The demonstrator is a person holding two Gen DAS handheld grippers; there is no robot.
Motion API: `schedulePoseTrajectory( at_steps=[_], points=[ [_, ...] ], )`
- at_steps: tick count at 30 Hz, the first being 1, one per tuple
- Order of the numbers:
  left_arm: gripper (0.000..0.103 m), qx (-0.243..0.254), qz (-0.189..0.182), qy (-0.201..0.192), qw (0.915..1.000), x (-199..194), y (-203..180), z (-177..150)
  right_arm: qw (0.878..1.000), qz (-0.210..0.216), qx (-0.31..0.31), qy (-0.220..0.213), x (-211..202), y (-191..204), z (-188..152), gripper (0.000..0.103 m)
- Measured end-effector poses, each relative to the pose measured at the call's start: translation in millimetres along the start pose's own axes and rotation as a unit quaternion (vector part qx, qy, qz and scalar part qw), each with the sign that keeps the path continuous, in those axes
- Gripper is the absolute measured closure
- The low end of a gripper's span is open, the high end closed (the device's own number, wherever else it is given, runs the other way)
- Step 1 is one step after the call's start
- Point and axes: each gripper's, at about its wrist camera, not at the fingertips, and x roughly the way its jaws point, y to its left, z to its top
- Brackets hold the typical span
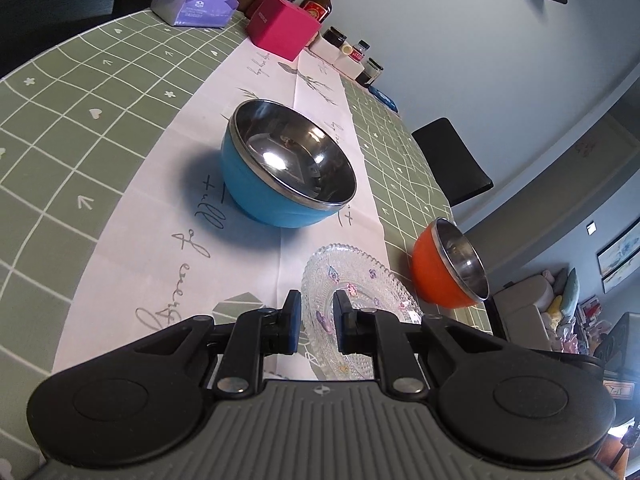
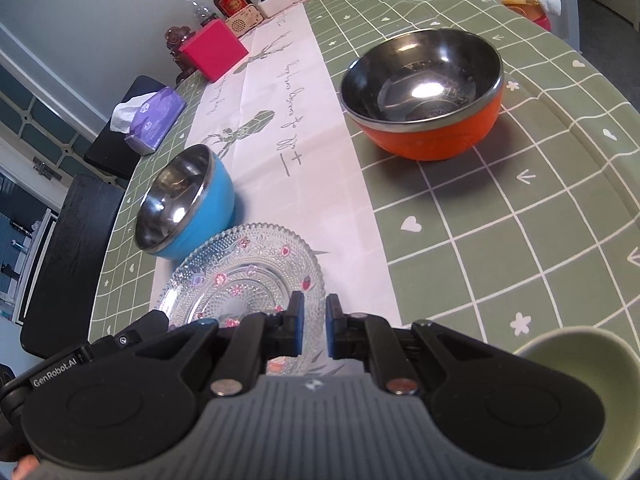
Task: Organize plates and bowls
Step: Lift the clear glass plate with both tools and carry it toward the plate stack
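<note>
A clear patterned glass plate [image 1: 360, 280] [image 2: 240, 276] lies over the white runner, gripped from two sides. My left gripper [image 1: 316, 300] is shut on its near rim, which passes between the pads. My right gripper [image 2: 315, 304] is shut on the opposite rim, and the left tool's black housing [image 2: 120, 340] shows at the plate's far side. A blue steel-lined bowl [image 1: 256, 184] [image 2: 216, 200] stands upright on the runner just beyond the plate. An orange steel-lined bowl [image 1: 432, 268] [image 2: 432, 140] stands on the green checked cloth.
A pink box [image 1: 280, 28], a purple tissue pack [image 1: 192, 4], bottles and jars line the table's far end by the wall. A black chair [image 1: 452, 160] stands at the table's edge. A pale green dish [image 2: 568, 360] sits close by my right gripper.
</note>
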Motion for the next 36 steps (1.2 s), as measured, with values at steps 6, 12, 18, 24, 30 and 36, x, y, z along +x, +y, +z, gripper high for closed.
schedulePoseTrajectory(
  at_steps=[6, 12, 18, 24, 30, 36],
  points=[
    [0.085, -0.005, 0.004, -0.004, 1.0, -22.3, 4.3, -9.3, 1.0, 0.016, -0.012, 0.002, -7.8, 7.4, -13.2, 0.094],
    [0.085, -0.006, 0.001, -0.001, 1.0, -43.1, 11.2, -20.5, 0.999, 0.03, -0.024, 0.004, -17.7, 12.3, -30.6, 0.094],
    [0.085, -0.005, 0.005, 0.017, 0.9998, -58.6, 23.3, -31.3, 0.998, 0.037, -0.045, 0.005, -24.5, 21.2, -46.9, 0.094],
    [0.085, -0.015, 0.022, 0.029, 0.9992, -69.9, 37.7, -36.8, 0.996, 0.048, -0.071, 0.022, -22.0, 32.2, -61.3, 0.095],
    [0.085, -0.014, 0.045, 0.046, 0.9978, -77.0, 45.4, -40.7, 0.994, 0.045, -0.091, 0.051, -15.0, 39.9, -75.3, 0.095],
    [0.085, 0.005, 0.072, 0.048, 0.9962, -80.9, 44.5, -42.7, 0.99, 0.042, -0.106, 0.078, -8.6, 44.7, -86.7, 0.094]
  ],
)
